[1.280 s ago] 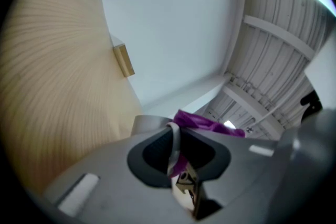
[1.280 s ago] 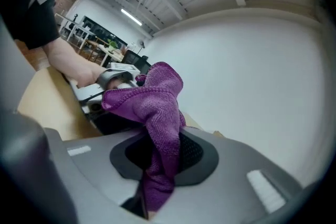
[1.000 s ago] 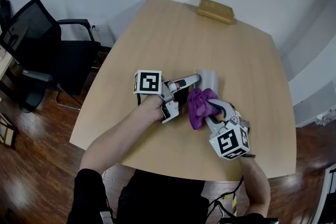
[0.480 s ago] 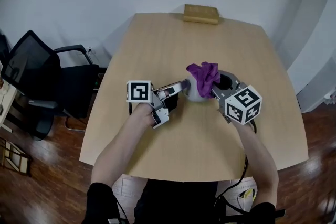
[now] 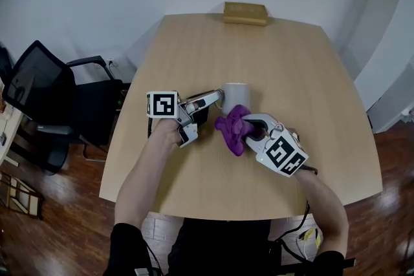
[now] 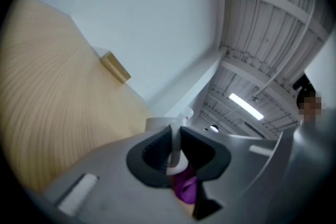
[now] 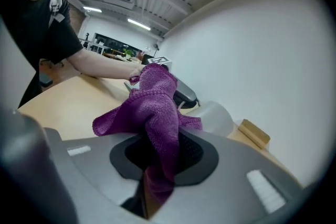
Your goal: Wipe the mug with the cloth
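Cloth (image 5: 233, 128) drawn off mug (image 5: 237, 96); block (image 5: 245, 12) beyond.

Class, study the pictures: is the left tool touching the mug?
Touching. In the left gripper view, the left tool has its jaws clamped on the handle of the white mug.

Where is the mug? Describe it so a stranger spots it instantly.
On the light wooden table, look near the middle. The mug sits there, pale and cylindrical, its handle clamped by the left gripper; the purple cloth beside it is soft and crumpled.
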`<state>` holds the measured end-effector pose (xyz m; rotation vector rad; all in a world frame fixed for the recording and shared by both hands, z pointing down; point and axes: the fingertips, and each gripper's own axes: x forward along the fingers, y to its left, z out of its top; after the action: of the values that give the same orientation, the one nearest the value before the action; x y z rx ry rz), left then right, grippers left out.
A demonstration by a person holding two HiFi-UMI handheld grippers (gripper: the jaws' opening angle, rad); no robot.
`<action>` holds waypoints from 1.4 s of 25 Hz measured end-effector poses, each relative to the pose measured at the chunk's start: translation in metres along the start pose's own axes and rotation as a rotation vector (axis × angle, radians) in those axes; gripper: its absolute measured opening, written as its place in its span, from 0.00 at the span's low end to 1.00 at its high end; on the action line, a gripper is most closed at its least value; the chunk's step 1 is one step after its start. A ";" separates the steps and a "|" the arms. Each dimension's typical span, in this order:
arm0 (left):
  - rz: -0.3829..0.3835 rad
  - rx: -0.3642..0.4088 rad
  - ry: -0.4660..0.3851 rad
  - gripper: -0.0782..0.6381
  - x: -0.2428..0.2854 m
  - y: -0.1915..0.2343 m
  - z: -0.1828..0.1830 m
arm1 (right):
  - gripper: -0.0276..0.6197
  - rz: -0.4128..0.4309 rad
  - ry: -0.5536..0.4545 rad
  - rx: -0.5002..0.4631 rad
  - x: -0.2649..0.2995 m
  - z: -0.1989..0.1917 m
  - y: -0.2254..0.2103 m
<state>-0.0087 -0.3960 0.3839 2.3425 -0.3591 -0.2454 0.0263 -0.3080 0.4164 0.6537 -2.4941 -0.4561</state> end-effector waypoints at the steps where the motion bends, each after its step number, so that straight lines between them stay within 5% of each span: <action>1: 0.002 0.010 0.009 0.21 -0.001 0.000 0.000 | 0.16 0.008 0.005 -0.014 -0.001 0.001 0.001; 3: 0.007 0.035 0.032 0.21 -0.003 0.000 -0.001 | 0.17 -0.010 -0.041 0.041 -0.009 0.007 -0.010; 8: -0.014 -0.044 0.078 0.21 -0.006 0.007 -0.003 | 0.17 -0.208 -0.263 0.376 -0.046 0.024 -0.099; 11: -0.013 -0.012 0.141 0.21 -0.006 0.010 -0.006 | 0.17 -0.229 -0.324 0.465 -0.042 0.029 -0.121; 17: 0.057 0.116 0.261 0.21 -0.005 0.018 -0.014 | 0.17 -0.141 -0.270 0.341 -0.004 0.027 -0.090; 22: 0.260 0.441 0.423 0.21 -0.011 0.036 -0.023 | 0.16 -0.022 -0.108 0.144 0.010 0.009 -0.034; 24: 0.283 0.493 0.440 0.21 -0.008 0.037 -0.026 | 0.16 0.018 -0.006 0.034 0.014 0.000 -0.012; 26: 0.288 0.512 0.445 0.21 -0.006 0.037 -0.028 | 0.16 0.009 0.016 -0.016 0.006 0.002 -0.010; 31: 0.256 0.492 0.465 0.21 -0.006 0.039 -0.029 | 0.16 -0.172 -0.154 0.117 -0.031 0.024 -0.066; 35: 0.137 0.299 0.519 0.21 -0.002 0.043 -0.024 | 0.16 -0.242 -0.195 -0.127 -0.028 0.059 -0.071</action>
<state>-0.0119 -0.4090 0.4316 2.5451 -0.3102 0.5078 0.0397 -0.3415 0.3266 0.9029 -2.5489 -0.7952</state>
